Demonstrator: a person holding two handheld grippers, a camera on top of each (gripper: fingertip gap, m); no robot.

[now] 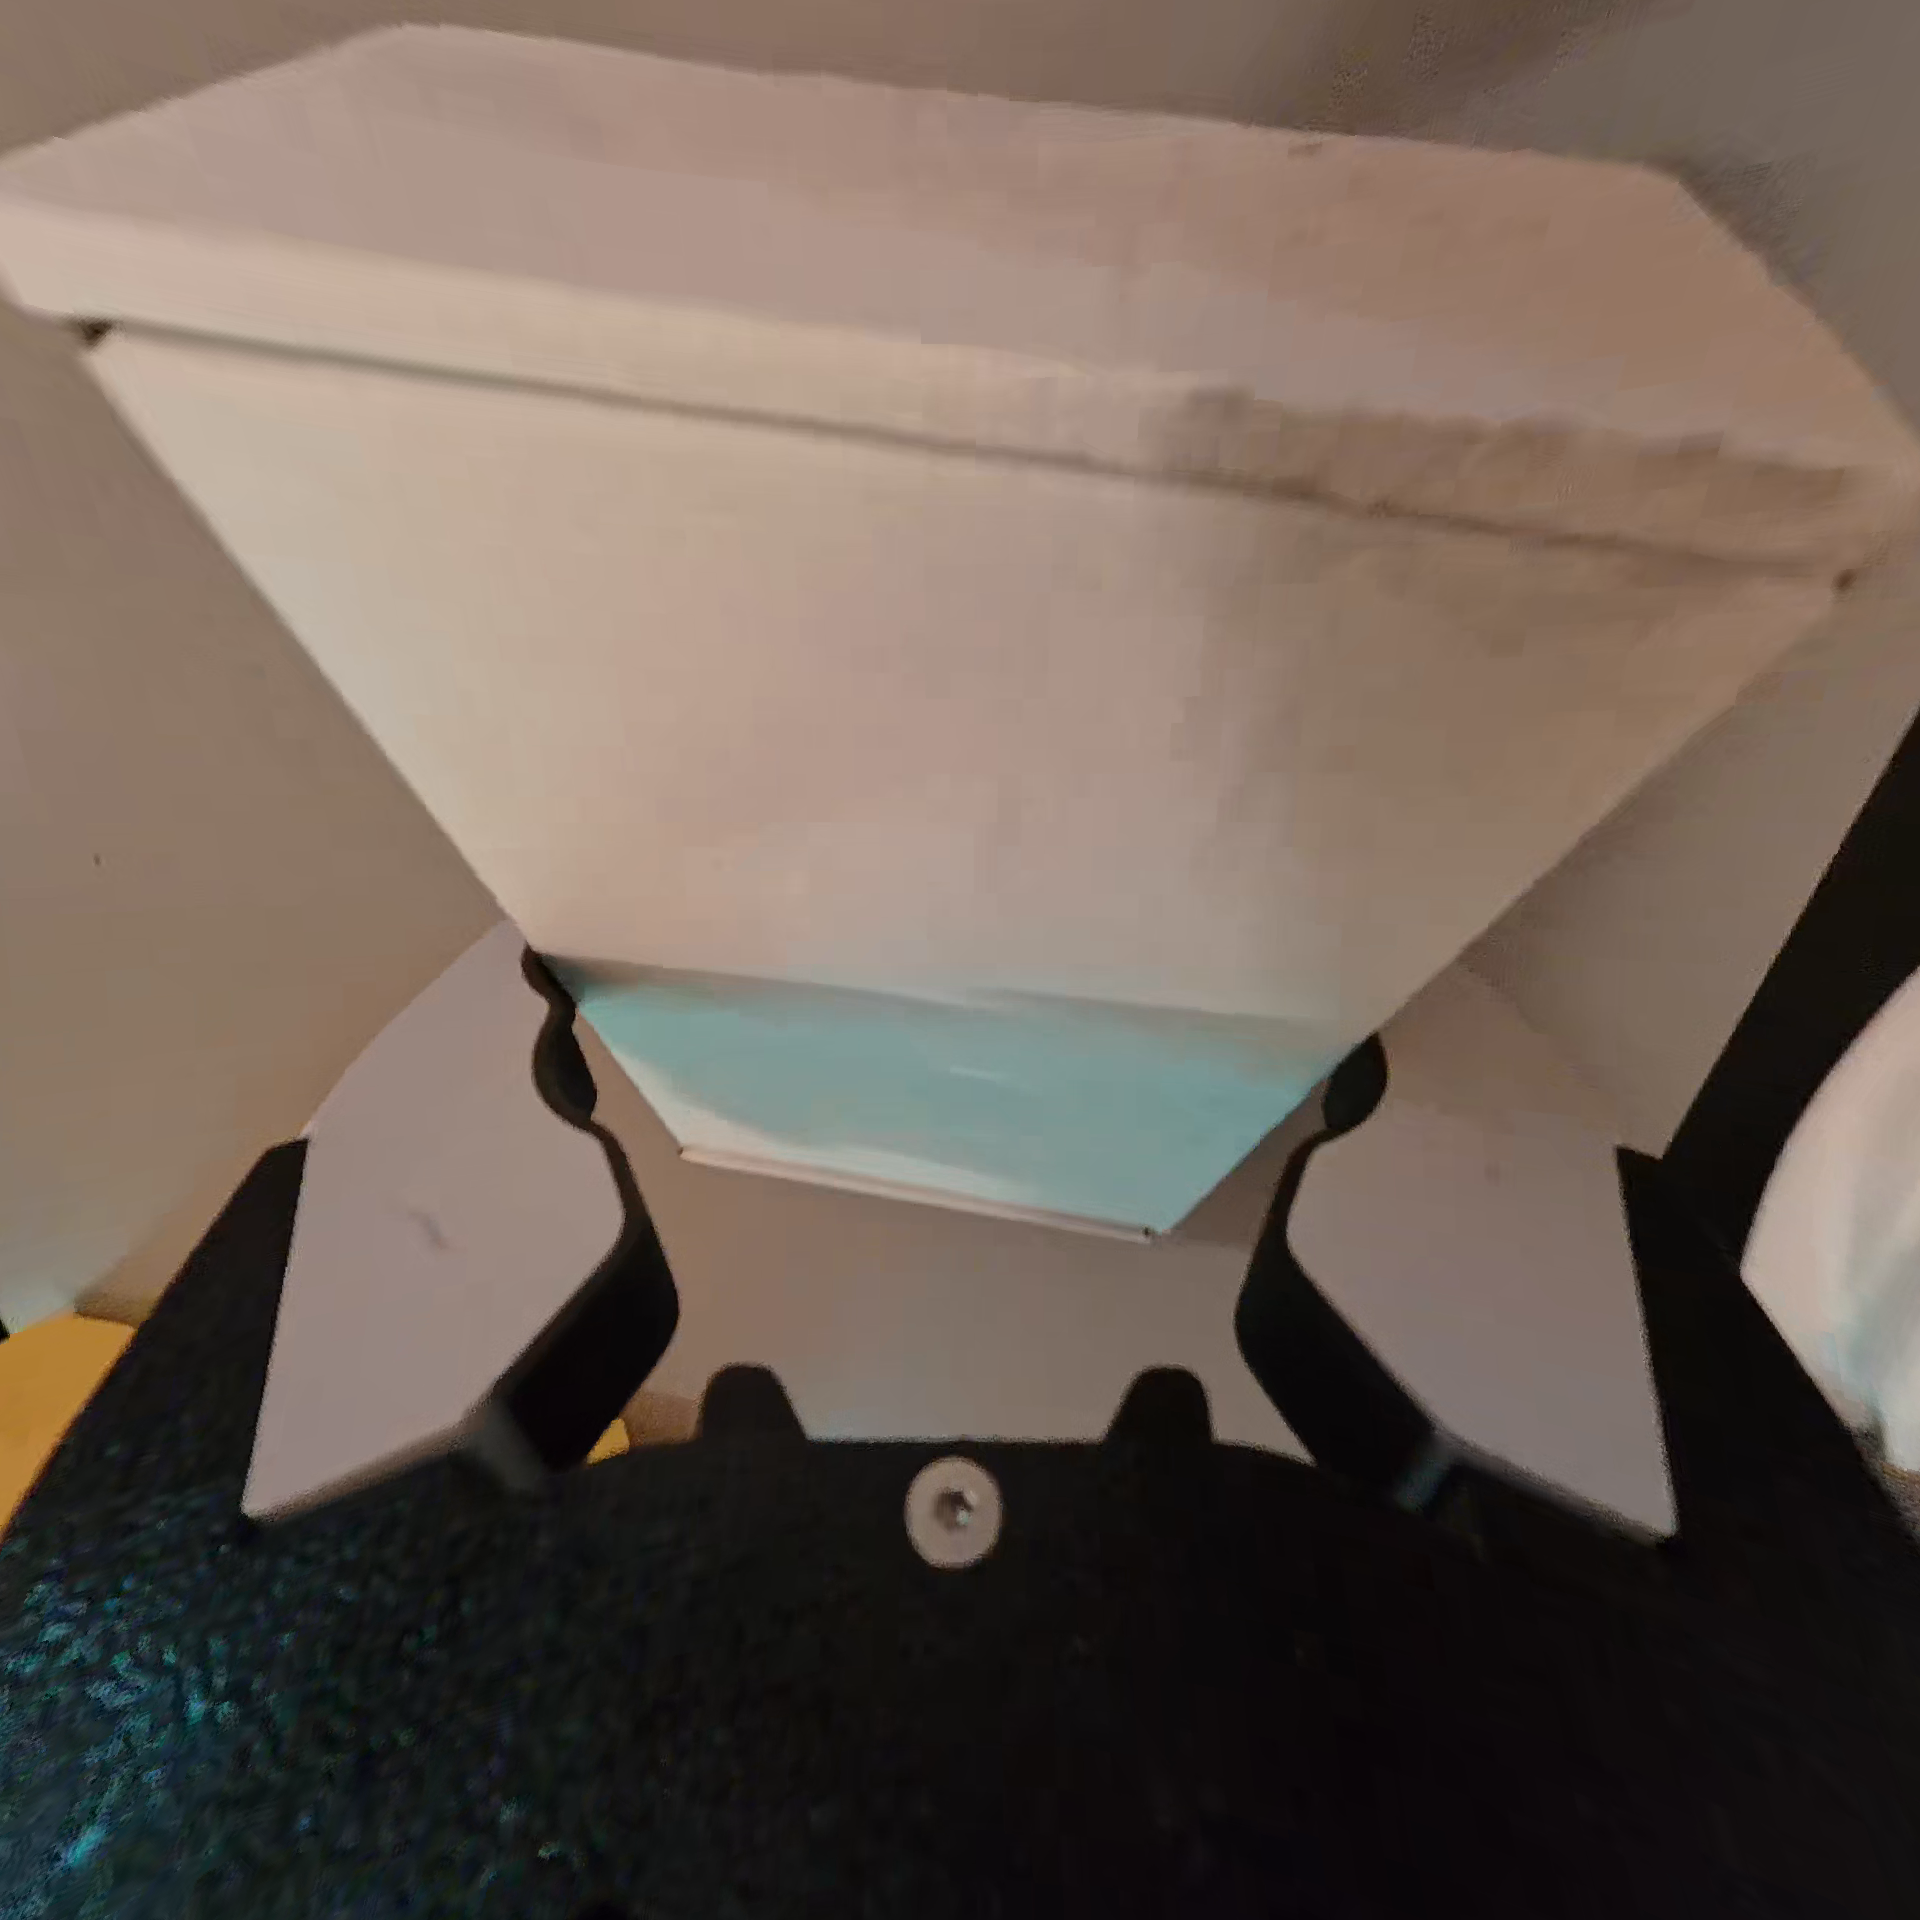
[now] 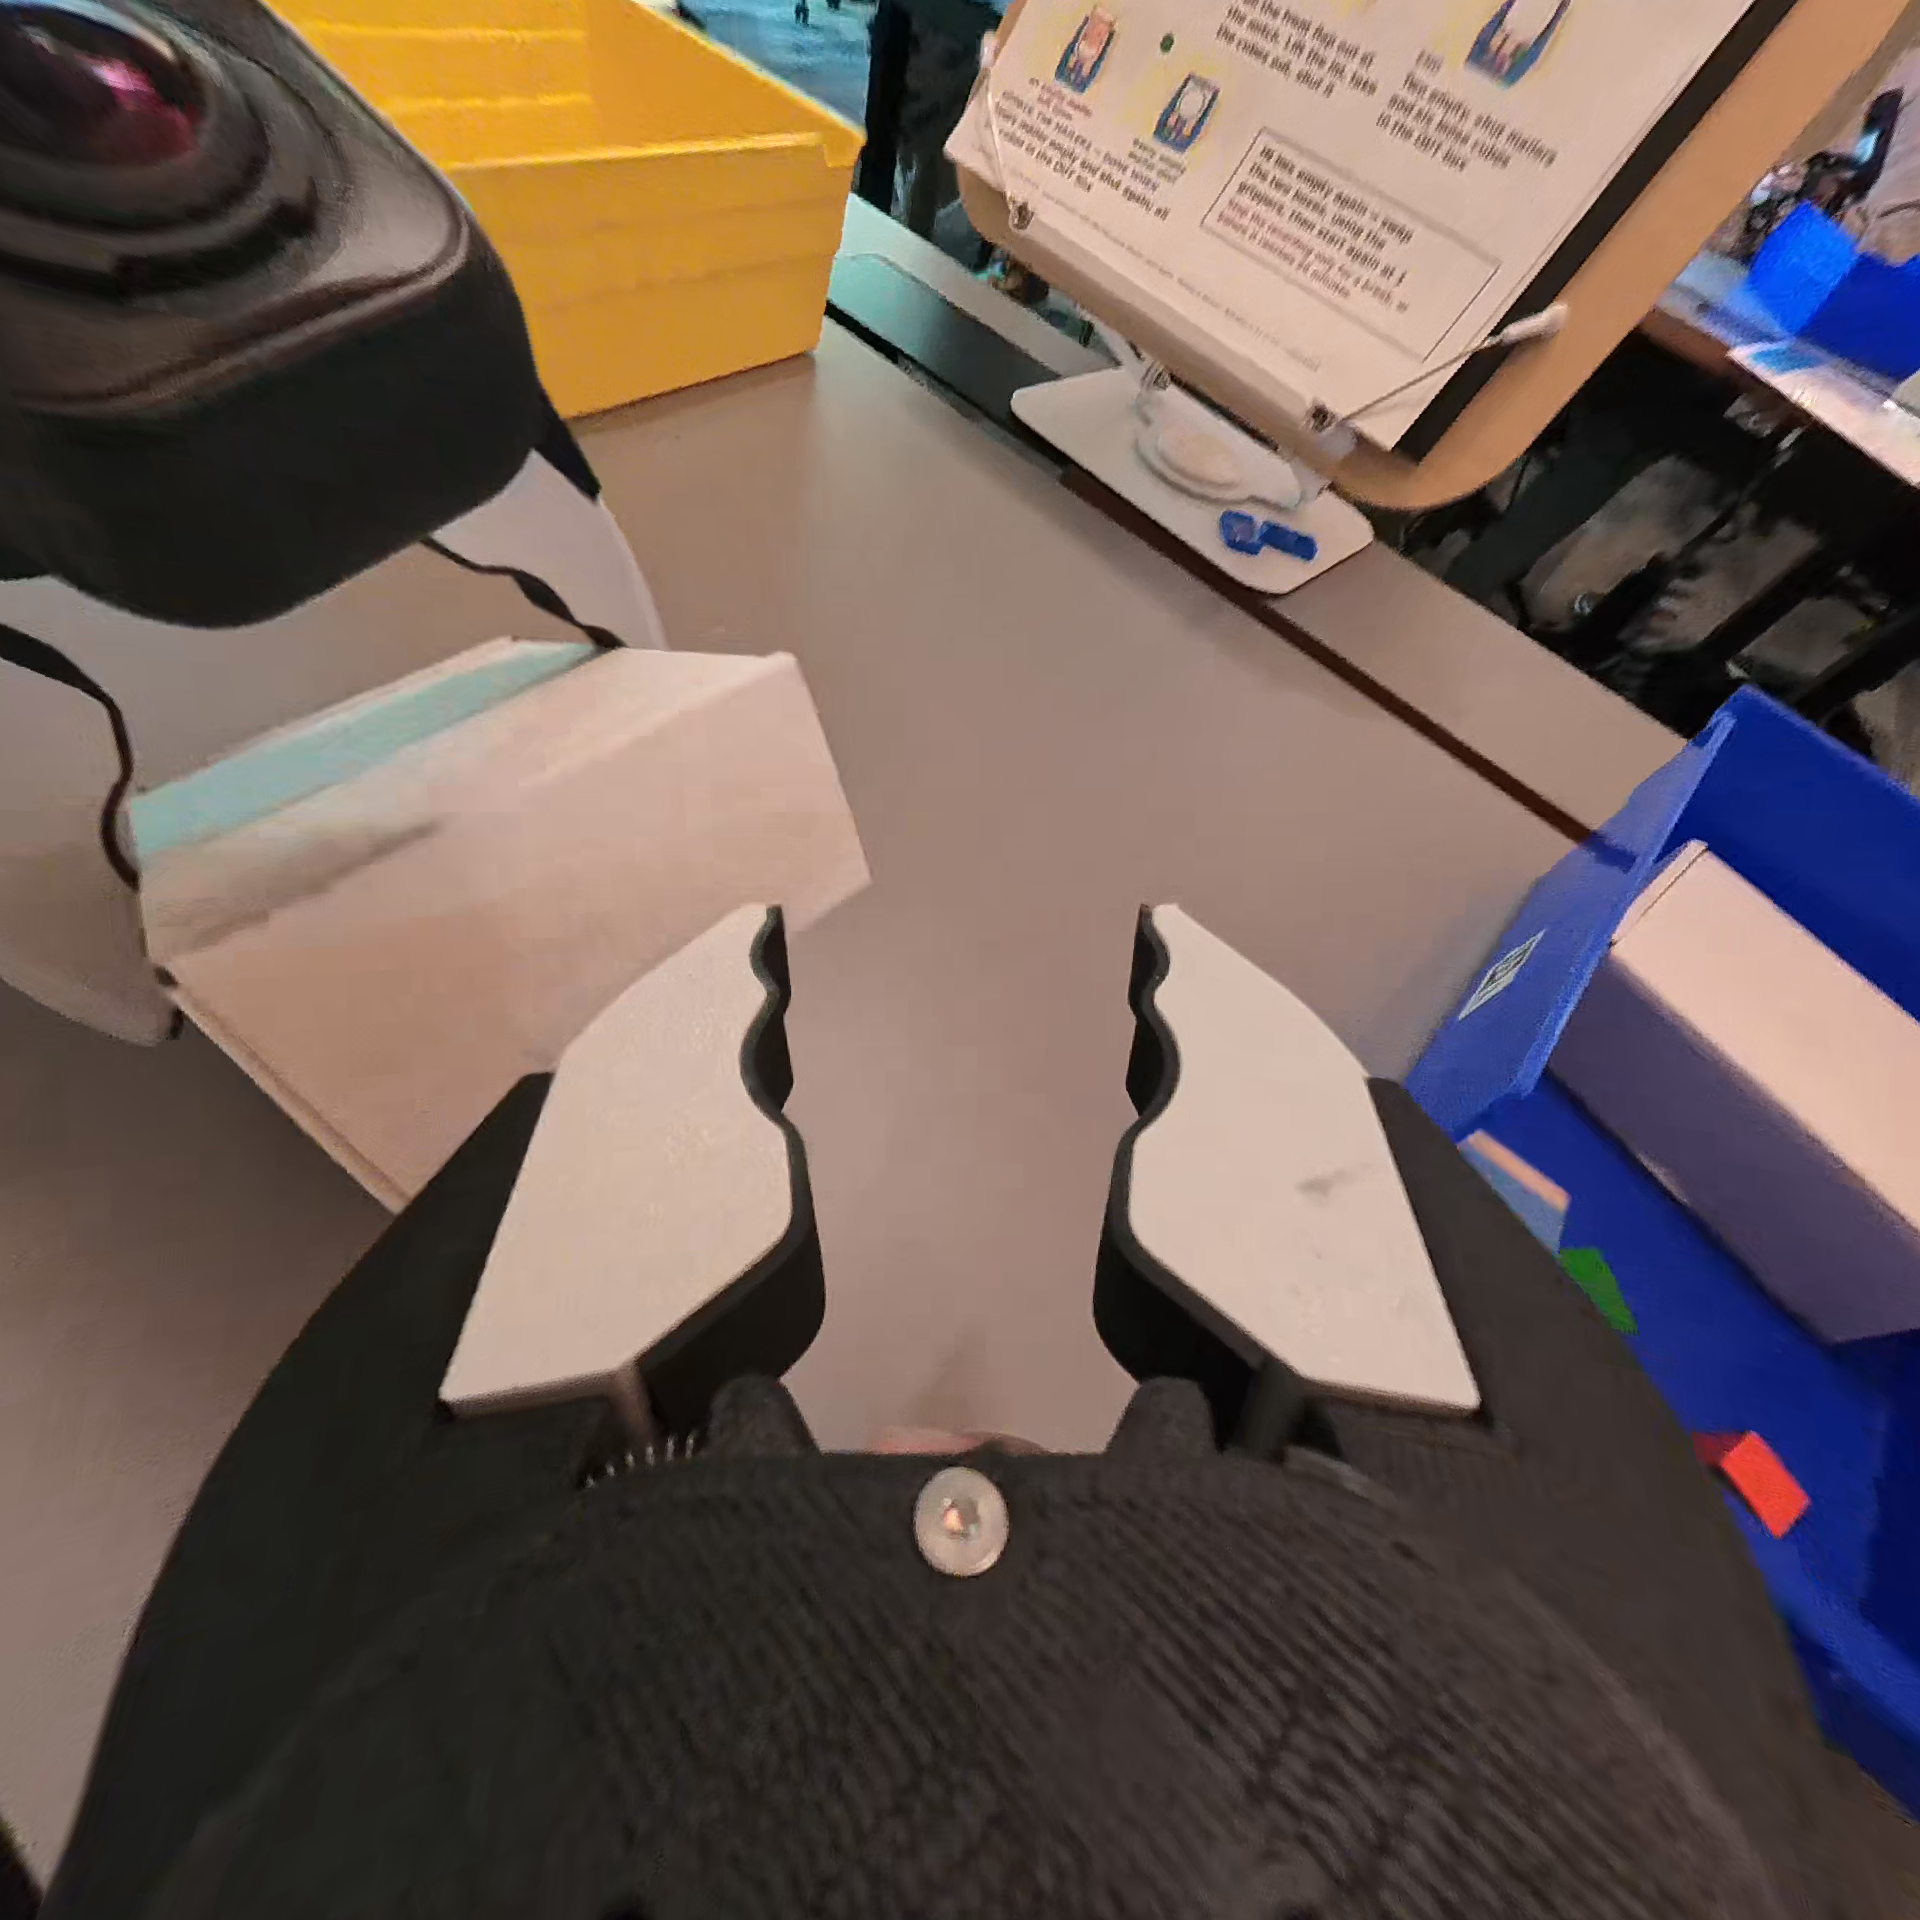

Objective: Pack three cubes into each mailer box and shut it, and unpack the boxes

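Note:
A shut white mailer box (image 1: 935, 675) with a light blue face (image 1: 935, 1101) fills the left wrist view. My left gripper (image 1: 956, 1049) is shut on its near end, one finger on each side, and holds it above the table. In the right wrist view the same box (image 2: 499, 883) is tilted at the left, with the left gripper's body (image 2: 208, 312) over it. My right gripper (image 2: 956, 935) is open and empty just right of the box, over the grey table (image 2: 1039, 675). A red cube (image 2: 1761, 1481) and a green cube (image 2: 1600, 1288) lie in the blue bin (image 2: 1766, 790).
The blue bin at the right also holds a second white mailer box (image 2: 1766, 1091). A yellow bin (image 2: 644, 229) stands at the far left of the table. A printed sheet on a stand (image 2: 1299, 208) is at the far edge. Measured from the fingertips, the red cube (image 2: 1761, 1481) is 25 cm or so from the right gripper and 40 cm from the left.

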